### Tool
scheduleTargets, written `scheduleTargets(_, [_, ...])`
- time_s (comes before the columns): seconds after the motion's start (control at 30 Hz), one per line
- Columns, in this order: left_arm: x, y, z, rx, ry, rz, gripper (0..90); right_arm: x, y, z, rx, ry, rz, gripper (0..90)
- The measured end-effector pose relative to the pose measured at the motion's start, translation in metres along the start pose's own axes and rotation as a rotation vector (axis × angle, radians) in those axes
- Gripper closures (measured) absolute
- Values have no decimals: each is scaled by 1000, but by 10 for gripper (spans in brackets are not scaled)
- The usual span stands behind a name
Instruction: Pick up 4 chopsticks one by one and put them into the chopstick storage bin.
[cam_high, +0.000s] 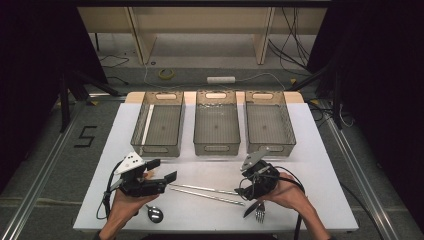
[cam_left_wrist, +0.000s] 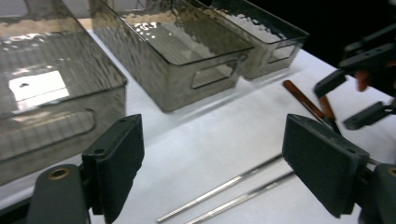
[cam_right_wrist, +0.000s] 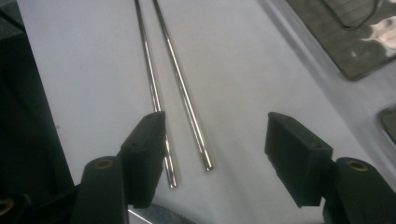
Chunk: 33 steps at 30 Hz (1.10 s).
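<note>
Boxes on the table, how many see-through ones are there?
3, in a row at the table's far edge: the left box, the middle box and the right box.

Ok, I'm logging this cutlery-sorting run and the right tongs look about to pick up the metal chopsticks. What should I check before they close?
1. Right tongs open: ok, jaws wide apart.
2. Chopsticks between the jaws: not ok, one end lies under the left jaw and the other in the gap.
3. Chopsticks side by side: ok, nearly parallel on the table.
4. Left tongs clear of them: ok, open and apart.
5. Three bins free to receive: cannot tell, the left one holds a pale strip.
</note>
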<state>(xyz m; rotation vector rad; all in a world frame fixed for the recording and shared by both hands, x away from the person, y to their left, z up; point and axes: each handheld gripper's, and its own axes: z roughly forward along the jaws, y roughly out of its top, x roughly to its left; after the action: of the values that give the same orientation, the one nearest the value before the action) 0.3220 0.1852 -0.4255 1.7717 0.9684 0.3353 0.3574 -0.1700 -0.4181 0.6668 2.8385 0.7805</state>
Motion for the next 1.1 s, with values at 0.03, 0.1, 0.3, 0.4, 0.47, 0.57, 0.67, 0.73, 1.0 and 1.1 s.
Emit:
scheduleTargets(0.03, [-1,-1,0,3,9,8,203,0,1,2,13,-3,-3,418])
scheduleTargets(0.1, [-2,-1,0,3,7,6,203,0,2,6,32,-4,-19,446])
scheduleTargets(0.3, [-6,-4,-2,6,-1,22,203,4,5,13,83,19,-45,540])
scheduleTargets(0.4, [-9,-6,-2,8,-5,25,203,2,7,22,125,19,-73,575])
scheduleTargets(0.47, [-11,-7,-2,14,-11,29,201,2,7,26,143,16,-84,594])
scheduleTargets(0.57, [-12,-7,-2,14,-16,37,199,3,9,31,161,22,-87,618])
scheduleTargets(0.67, [-13,-7,-2,13,-16,37,195,2,10,38,174,25,-100,644])
scheduleTargets(0.73, [-13,-8,-3,13,-18,37,192,2,10,41,189,24,-103,663])
scheduleTargets(1.0, [-15,-8,-3,14,-24,42,188,0,12,50,243,34,-126,713])
scheduleTargets(1.1, [-15,-8,-2,20,-23,48,188,1,12,52,250,36,-126,733])
